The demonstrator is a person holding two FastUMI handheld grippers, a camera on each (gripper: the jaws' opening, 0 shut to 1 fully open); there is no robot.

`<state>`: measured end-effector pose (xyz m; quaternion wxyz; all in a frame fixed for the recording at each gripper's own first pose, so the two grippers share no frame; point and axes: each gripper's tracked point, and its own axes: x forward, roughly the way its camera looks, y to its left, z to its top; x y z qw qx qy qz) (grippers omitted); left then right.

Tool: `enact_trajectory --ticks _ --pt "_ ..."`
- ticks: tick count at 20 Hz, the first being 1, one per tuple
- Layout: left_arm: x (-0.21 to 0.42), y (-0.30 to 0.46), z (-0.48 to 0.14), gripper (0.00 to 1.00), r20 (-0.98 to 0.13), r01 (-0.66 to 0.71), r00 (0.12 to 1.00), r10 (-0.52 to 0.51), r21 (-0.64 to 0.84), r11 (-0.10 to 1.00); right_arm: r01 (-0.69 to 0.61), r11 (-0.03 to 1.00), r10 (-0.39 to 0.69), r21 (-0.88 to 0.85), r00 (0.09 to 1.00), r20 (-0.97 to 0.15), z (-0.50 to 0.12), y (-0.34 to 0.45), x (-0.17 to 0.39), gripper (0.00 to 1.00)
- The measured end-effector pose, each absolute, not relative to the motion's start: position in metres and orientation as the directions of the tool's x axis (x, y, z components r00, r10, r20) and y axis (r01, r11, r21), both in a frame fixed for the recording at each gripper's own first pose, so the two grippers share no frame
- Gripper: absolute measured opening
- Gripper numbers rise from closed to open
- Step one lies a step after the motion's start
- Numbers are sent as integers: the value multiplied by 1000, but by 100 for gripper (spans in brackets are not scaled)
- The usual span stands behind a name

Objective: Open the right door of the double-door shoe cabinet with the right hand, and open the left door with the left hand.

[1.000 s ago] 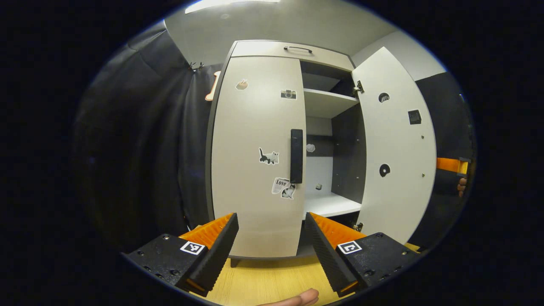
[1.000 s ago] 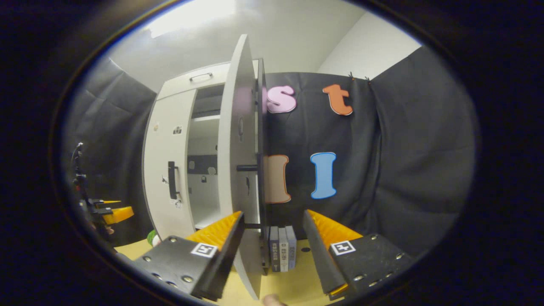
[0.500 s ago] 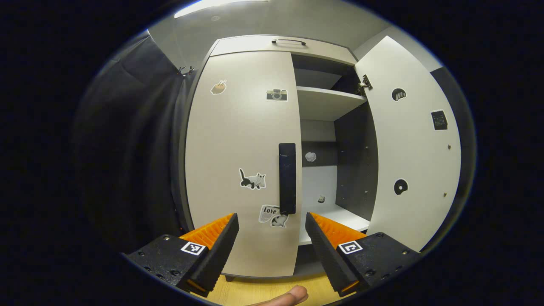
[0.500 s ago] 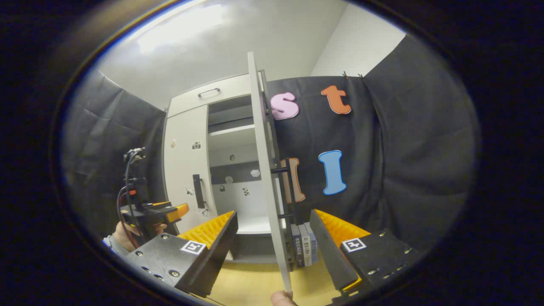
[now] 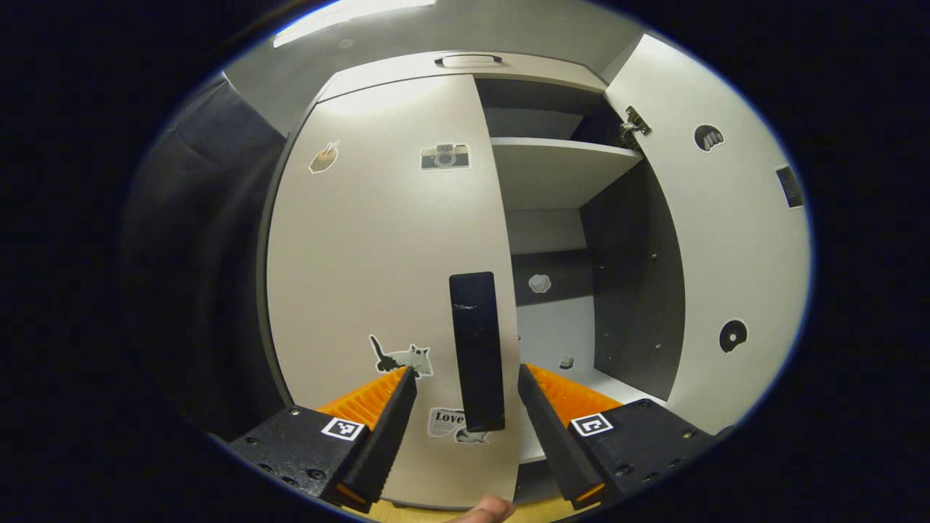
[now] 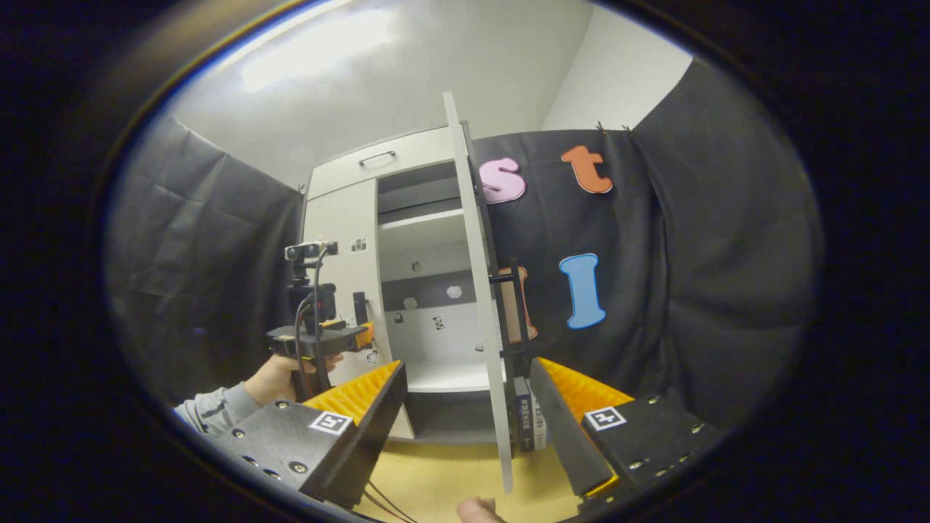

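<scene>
Black handle [image 5: 476, 351] between open left jaws, right door [image 6: 479, 290] ajar, right jaws open

- The left gripper [image 5: 461, 396] has closed in on the left door's handle [image 5: 476, 350], now between its open jaws.
- The right gripper [image 6: 465, 407] has backed off the right door [image 6: 479, 290], at twelve o'clock.

Your left hand-held gripper [image 5: 463, 418] is spread around the black handle [image 5: 476, 350] of the closed left door [image 5: 378, 276], fingers apart from it; right door [image 5: 734, 240] stands open.
</scene>
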<state>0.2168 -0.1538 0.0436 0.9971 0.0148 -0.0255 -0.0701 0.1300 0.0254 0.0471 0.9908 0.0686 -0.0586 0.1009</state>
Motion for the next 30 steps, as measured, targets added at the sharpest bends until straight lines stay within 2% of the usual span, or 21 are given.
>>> enact_trajectory --ticks 2,4,7,9,11,13,14,20,21,22,23,30 --pt "225 -153 49 86 68 116 991 -118 39 993 -192 978 180 84 974 140 47 20 127 97" --pt "235 -153 47 85 60 101 993 -105 69 992 -191 979 180 66 973 142 47 19 125 100" --pt "242 -155 38 77 39 121 992 -123 37 992 -188 981 178 57 974 140 46 22 123 100" --pt "243 -155 35 65 39 128 991 -129 17 992 -188 980 177 67 974 143 48 23 121 100" --pt "244 -163 33 58 16 141 990 -141 31 990 -178 982 168 68 977 130 43 23 122 97" --pt "244 -163 28 39 -25 127 992 -125 71 989 -173 983 166 63 981 102 36 26 123 100" --pt "244 -163 28 33 -35 124 992 -122 66 990 -167 984 161 57 983 86 31 30 120 100" --pt "232 -162 20 26 -111 175 977 -182 -70 982 -154 988 153 17 987 45 25 48 114 100" --pt "228 -161 21 26 -121 192 972 -202 -96 977 -153 988 152 17 987 46 27 52 118 97" --pt "222 -161 21 26 -131 211 965 -225 -116 971 -156 988 155 20 987 48 28 54 118 100" --pt "215 -160 22 26 -132 235 959 -250 -122 964 -163 986 162 28 986 51 30 59 115 97" --pt "177 -142 26 22 -133 325 930 -343 -143 935 -178 983 176 49 984 41 25 76 104 100"
